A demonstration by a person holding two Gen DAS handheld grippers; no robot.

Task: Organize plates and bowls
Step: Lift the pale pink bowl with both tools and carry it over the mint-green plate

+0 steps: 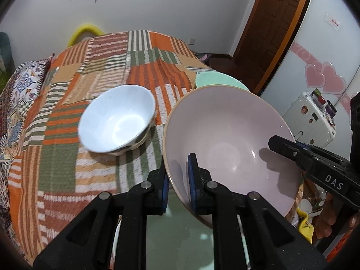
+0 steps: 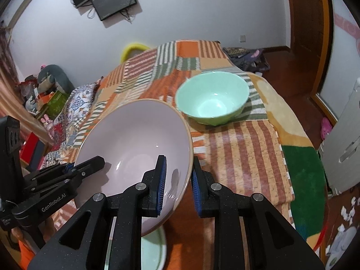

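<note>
- Gripping the pink bowl (image 1: 229,139) from opposite sides of its rim, both claws hold it tilted above the patchwork bedspread (image 1: 94,72).
- The left gripper (image 1: 178,182) has its blue pads pinched on the bowl's near rim, one finger inside the wall and one outside.
- The right gripper (image 2: 177,180) straddles the bowl's opposite rim, its inner pad inside the bowl; its outer pad sits at the outer wall, though a sliver of gap may remain, so I cannot tell whether it clamps firmly.
- Under the pink bowl a pale green plate (image 2: 155,247) shows below the rim.
- A white bowl (image 1: 117,118) sits upright on the bedspread, near the pink bowl on its left side in the left wrist view.
- A mint green bowl (image 2: 212,97) sits upright on the bedspread beyond the pink bowl, close to the bed's far right edge.
- The bedspread is a patchwork of orange, green and cream stripes; a patterned pillow (image 1: 27,78) lies well beyond the white bowl at the bed's left.
- Past the bed from the pink bowl: a white wall with a dark screen (image 2: 114,0), a yellow ring (image 1: 86,32) behind the bed, a brown wooden door (image 1: 274,18).
- A white suitcase (image 1: 315,117) stands to the pink bowl's right, under pink heart decals (image 1: 324,78).
</note>
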